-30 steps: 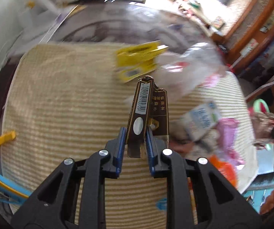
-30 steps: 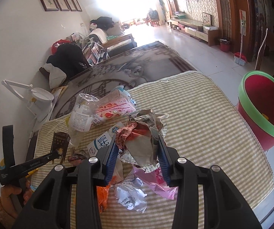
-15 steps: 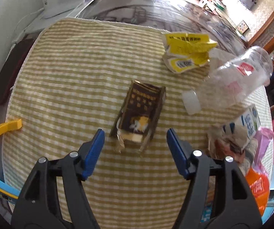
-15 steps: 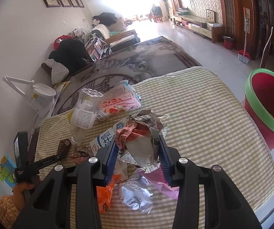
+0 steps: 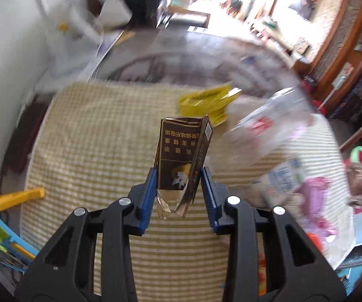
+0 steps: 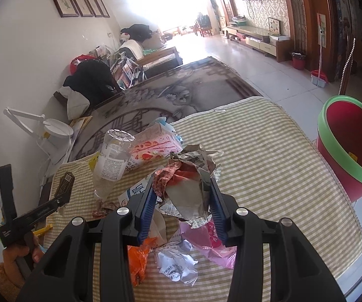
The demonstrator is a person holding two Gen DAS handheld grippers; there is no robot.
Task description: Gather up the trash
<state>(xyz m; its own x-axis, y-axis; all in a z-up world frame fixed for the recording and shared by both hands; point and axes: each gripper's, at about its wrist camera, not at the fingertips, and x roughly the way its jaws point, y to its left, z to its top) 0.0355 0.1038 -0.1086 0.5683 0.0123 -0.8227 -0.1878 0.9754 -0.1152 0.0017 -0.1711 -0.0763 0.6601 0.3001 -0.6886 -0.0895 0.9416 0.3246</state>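
A brown cigarette pack stands upright between the blue pads of my left gripper. The jaws are closing on its two sides, and the pack is lifted off the checked cloth. The right wrist view shows the same left gripper at the left edge with the pack sticking up from it. My right gripper is shut on a crumpled foil-and-paper wrapper above a heap of trash. A red bin with a green rim stands beyond the table's right edge.
On the checked tablecloth lie a clear plastic bottle, a pink carton, an orange bag, a pink bag and a foil ball. A yellow packet lies behind the pack.
The left gripper let the pack drop flat onto the cloth and opened wide. It has now closed on the pack's sides and lifted it again. The right gripper kept still.
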